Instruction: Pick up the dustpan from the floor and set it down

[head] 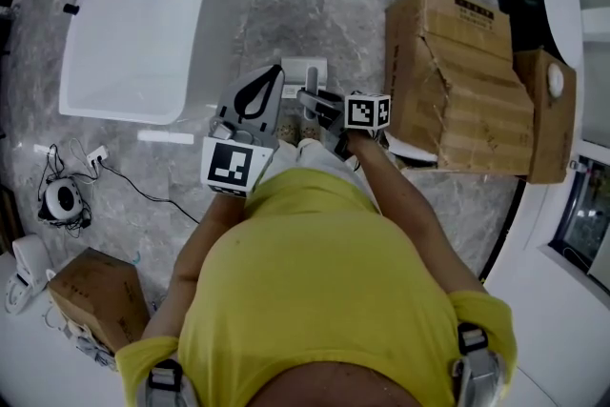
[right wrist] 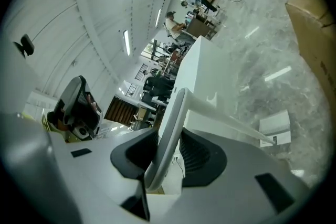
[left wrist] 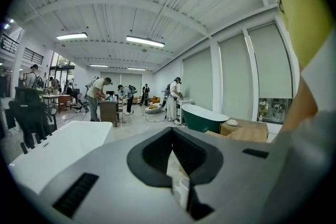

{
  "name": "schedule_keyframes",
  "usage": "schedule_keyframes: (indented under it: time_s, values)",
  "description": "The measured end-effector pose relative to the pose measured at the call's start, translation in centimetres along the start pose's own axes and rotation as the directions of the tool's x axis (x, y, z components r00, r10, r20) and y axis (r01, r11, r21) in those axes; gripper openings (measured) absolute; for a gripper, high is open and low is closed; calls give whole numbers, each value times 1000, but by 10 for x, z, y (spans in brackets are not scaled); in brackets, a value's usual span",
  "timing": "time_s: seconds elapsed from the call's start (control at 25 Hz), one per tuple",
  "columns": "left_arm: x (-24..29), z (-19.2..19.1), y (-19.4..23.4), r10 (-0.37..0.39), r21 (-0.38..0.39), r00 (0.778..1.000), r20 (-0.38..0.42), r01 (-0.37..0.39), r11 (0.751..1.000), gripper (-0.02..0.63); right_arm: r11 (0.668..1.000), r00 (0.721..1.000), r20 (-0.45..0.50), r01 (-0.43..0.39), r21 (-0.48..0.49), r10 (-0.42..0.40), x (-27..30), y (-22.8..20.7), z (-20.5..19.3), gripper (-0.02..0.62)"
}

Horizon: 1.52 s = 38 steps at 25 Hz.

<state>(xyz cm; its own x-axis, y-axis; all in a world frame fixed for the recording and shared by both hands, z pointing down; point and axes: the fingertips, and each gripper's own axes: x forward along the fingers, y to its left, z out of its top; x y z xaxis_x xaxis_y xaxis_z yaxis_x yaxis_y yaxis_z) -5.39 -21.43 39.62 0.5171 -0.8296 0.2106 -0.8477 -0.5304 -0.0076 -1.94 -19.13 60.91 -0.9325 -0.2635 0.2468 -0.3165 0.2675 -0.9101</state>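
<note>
The white dustpan point(head: 305, 71) rests on the grey marble floor just ahead of me. Its long pale handle point(right wrist: 167, 136) rises from the pan point(right wrist: 275, 131) and passes between the dark pads of my right gripper point(right wrist: 169, 134), which is shut on it. From the head view, the right gripper point(head: 310, 97) points toward the pan from the right. My left gripper point(head: 277, 70) hovers beside it on the left, its jaws meeting at the tip with nothing between them. The left gripper point(left wrist: 170, 131) looks level across the room.
A white bathtub point(head: 143, 14) lies to the far left. Torn cardboard boxes point(head: 457, 81) stand to the right and a smaller box point(head: 95, 295) at the near left. Cables and a round device point(head: 62, 200) lie on the floor. Several people work in the background.
</note>
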Motion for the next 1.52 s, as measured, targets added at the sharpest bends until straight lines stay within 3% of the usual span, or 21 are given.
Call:
schedule_keyframes:
  time_s: [0.32, 0.92, 1.52]
  values:
    - [2, 0, 17, -3, -24, 1000, 9, 3, 1000, 2, 999, 996, 78, -52, -4, 52, -6, 36, 31, 146]
    - [16, 3, 4, -56, -33, 998, 22, 57, 998, 2, 981, 970, 174, -151, -118, 170, -63, 169, 76, 159]
    - [14, 7, 8, -63, -24, 998, 30, 63, 998, 2, 982, 961, 212, -154, -113, 175, -73, 194, 90, 169]
